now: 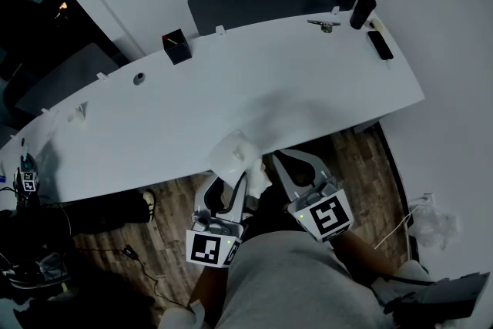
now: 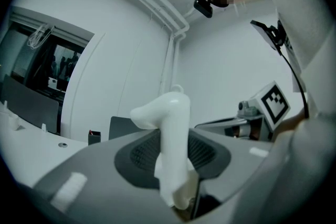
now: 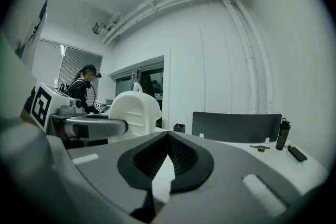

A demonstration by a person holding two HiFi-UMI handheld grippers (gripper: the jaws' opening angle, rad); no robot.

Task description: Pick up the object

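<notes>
A white moulded plastic object (image 1: 237,154) with a bent upper end is held just in front of the desk's near edge, my left gripper (image 1: 236,175) shut on its lower part. In the left gripper view the object (image 2: 170,134) stands upright between the jaws of that left gripper (image 2: 176,168). My right gripper (image 1: 291,163) hangs beside it on the right, shut, with nothing between its jaws. In the right gripper view, the right gripper (image 3: 167,159) has its jaws together, and the white object (image 3: 135,112) shows at the left, apart from it.
A long curved white desk (image 1: 231,92) carries a small black box (image 1: 177,47), keys (image 1: 325,25), a dark bottle (image 1: 362,9) and a flat black item (image 1: 380,45). A grey divider panel (image 1: 273,0) stands behind it. Wooden floor (image 1: 362,158) lies below. A person (image 3: 84,86) stands far off.
</notes>
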